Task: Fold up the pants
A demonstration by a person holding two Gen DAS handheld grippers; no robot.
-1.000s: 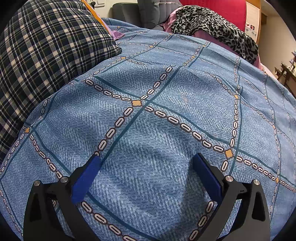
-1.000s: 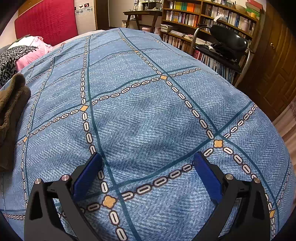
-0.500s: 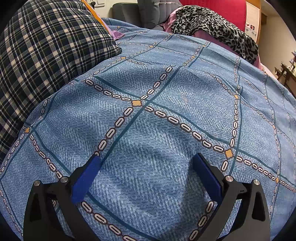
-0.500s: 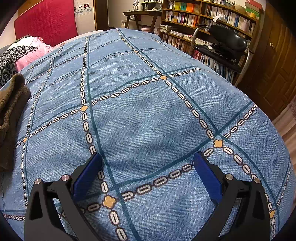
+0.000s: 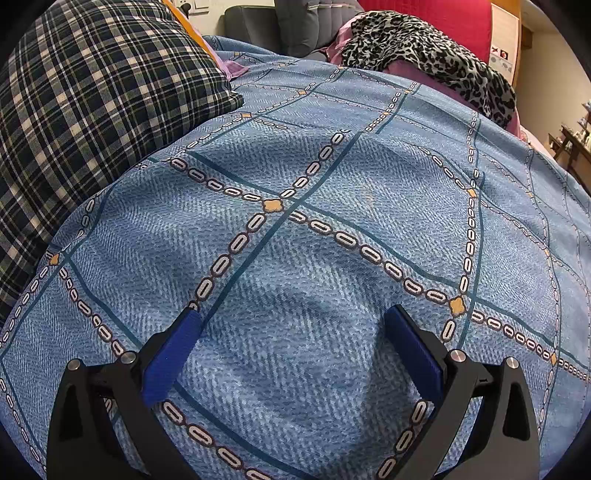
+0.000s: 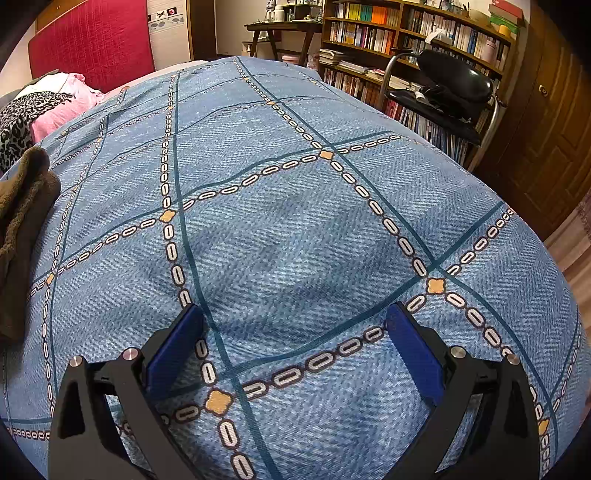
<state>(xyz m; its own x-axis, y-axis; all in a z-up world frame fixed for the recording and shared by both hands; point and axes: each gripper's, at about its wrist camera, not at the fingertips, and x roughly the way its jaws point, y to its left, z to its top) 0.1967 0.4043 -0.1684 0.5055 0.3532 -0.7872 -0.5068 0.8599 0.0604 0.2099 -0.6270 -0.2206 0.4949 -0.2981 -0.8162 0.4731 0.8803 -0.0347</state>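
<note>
Plaid pillow point(image 5: 92, 110) on bedspread point(image 5: 332, 221) left; chair point(image 6: 450, 96) right of bed, bookshelf point(image 6: 406, 33) behind.

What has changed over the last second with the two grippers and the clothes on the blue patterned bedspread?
Nothing visibly changed. The left gripper and right gripper are both as open and empty above the blue chain-patterned bedspread as before, and the dark plaid garment and the brown fuzzy garment lie where they did.
</note>
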